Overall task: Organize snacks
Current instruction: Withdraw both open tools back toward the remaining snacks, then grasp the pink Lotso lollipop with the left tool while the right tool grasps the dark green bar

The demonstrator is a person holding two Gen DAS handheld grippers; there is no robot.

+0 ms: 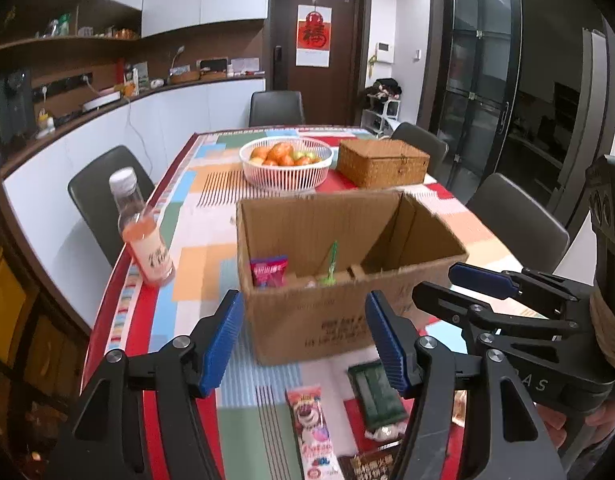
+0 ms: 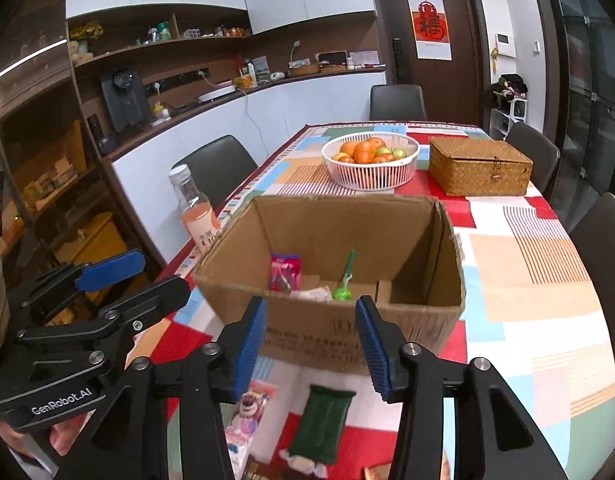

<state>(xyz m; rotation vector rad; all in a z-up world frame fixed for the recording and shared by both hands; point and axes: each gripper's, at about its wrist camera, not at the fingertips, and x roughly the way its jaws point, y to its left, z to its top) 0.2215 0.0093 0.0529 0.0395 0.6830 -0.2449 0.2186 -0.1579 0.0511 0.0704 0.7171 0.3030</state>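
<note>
- Left wrist view: a dining table (image 1: 195, 240) under a colourful patchwork cloth fills the centre of the frame, with dark chairs around it and a brown door at the top.
- An open cardboard box (image 1: 347, 312) sits at mid-frame; a pink packet (image 1: 268, 271) and a green item (image 1: 330, 264) lie inside.
- A bottle (image 1: 141, 228) stands at the left, a white fruit basket (image 1: 285, 166) and a wicker box (image 1: 383, 162) above the box.
- The left gripper (image 1: 305, 344) has its fingers spread, holding nothing; below them lie a bear-print snack (image 1: 313, 428) and a green packet (image 1: 377, 396).
- The right gripper (image 1: 447, 284) shows at the right, fingers apart.
- Right wrist view: the same table (image 2: 527, 280) and cardboard box (image 2: 339, 332) sit at centre.
- The right gripper (image 2: 311, 344) is spread wide and empty over the green packet (image 2: 327, 424) and bear-print snack (image 2: 247, 412); the left gripper (image 2: 147, 276) is at the left, parted.
</note>
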